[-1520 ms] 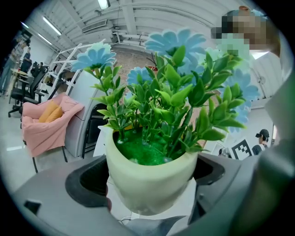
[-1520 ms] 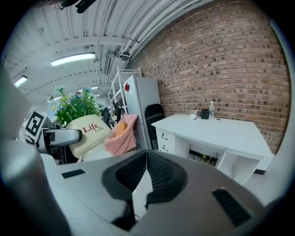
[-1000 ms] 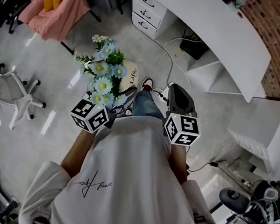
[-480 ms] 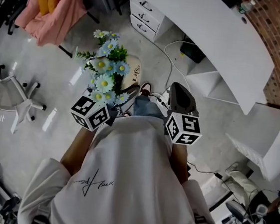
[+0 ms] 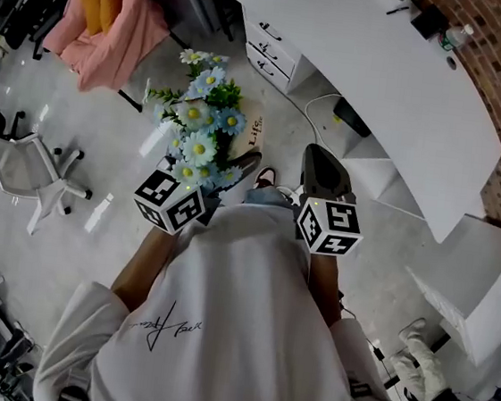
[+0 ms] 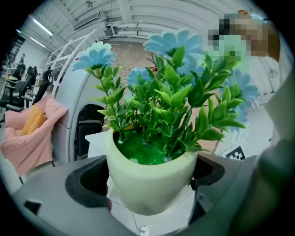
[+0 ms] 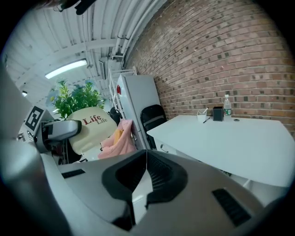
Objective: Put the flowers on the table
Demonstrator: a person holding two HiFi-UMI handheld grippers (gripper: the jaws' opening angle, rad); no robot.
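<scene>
Carrying stage, described from nearest to farthest. Nearest to me, the left gripper (image 6: 148, 184) has its jaws clamped on the two sides of a cream pot (image 6: 138, 159). The pot stands upright between them, its long axis running up across the line of the jaws. Green stems and pale blue flowers (image 6: 166, 87) rise from it. Beside it the right gripper (image 7: 143, 174) holds nothing, its jaws pressed together. In the head view both grippers sit just ahead of my white shirt (image 5: 228, 318), and the pot hangs over bare floor (image 5: 113, 224), touching no surface.

Farther out, the white bench (image 5: 374, 65) lies ahead and to the right of the pot, well apart from it, with floor and a trailing cable (image 5: 307, 112) between. Its drawers (image 5: 273, 45) face the flowers. A bottle (image 7: 226, 107) and a small dark holder (image 7: 218, 113) stand at the bench's far end by the brick wall (image 7: 221, 50); the near stretch of the top looks free.

The right gripper is nearer the bench, but the load is on the left. I judge that the next move must carry the left arm forward and rightward across the body, with the pot kept upright. To the far left stand a chair draped in pink cloth (image 5: 110, 8) and a white chair (image 5: 25, 169).
</scene>
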